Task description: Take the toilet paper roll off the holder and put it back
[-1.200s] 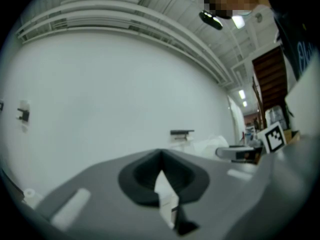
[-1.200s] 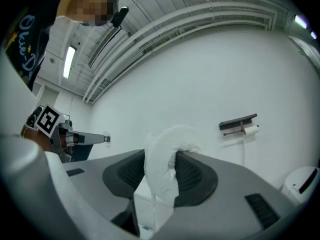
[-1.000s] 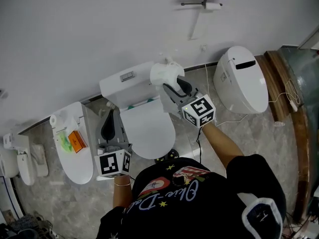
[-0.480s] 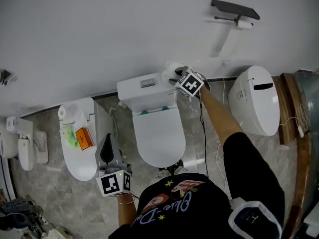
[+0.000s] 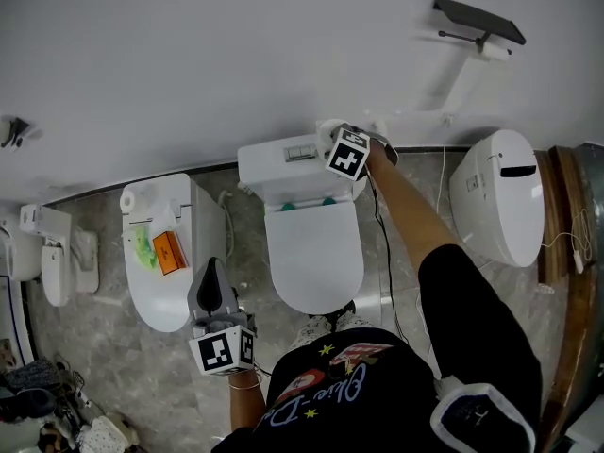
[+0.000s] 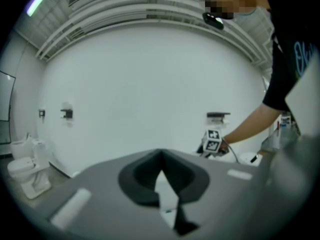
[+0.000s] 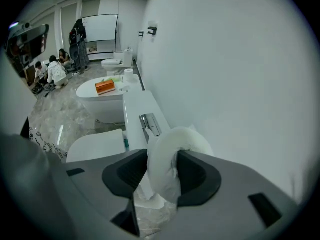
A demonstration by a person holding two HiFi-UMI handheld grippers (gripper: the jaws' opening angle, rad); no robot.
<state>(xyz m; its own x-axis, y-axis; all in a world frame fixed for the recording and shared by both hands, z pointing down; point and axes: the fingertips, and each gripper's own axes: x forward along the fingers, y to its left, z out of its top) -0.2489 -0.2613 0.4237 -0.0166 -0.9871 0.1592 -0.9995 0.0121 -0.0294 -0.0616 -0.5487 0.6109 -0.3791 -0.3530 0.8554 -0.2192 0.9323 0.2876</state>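
Observation:
My right gripper (image 7: 162, 169) is shut on a white toilet paper roll (image 7: 175, 151), squeezed flat between the dark pads. In the head view that gripper (image 5: 334, 140) holds the roll (image 5: 324, 126) close to the white wall, above the right end of the middle toilet's cistern (image 5: 283, 161). The dark holder (image 5: 477, 20) with its bar hangs on the wall far up to the right, well away from the roll. The left gripper (image 5: 213, 293) hangs low by the person's left side, shut and empty, its tips meeting (image 6: 161, 159). The holder (image 6: 218, 115) also shows far off in the left gripper view.
Three toilets stand along the wall: the middle one (image 5: 316, 253), a left one (image 5: 156, 281) bearing an orange box (image 5: 170, 251) and a small roll (image 5: 126, 200), and a right one (image 5: 505, 206). Cables run down the floor beside the middle toilet. Several people (image 7: 55, 66) are far back in the room.
My right gripper has carried the roll from over the middle toilet's lid up and back to the wall above the cistern. The left gripper has stayed low and shut.

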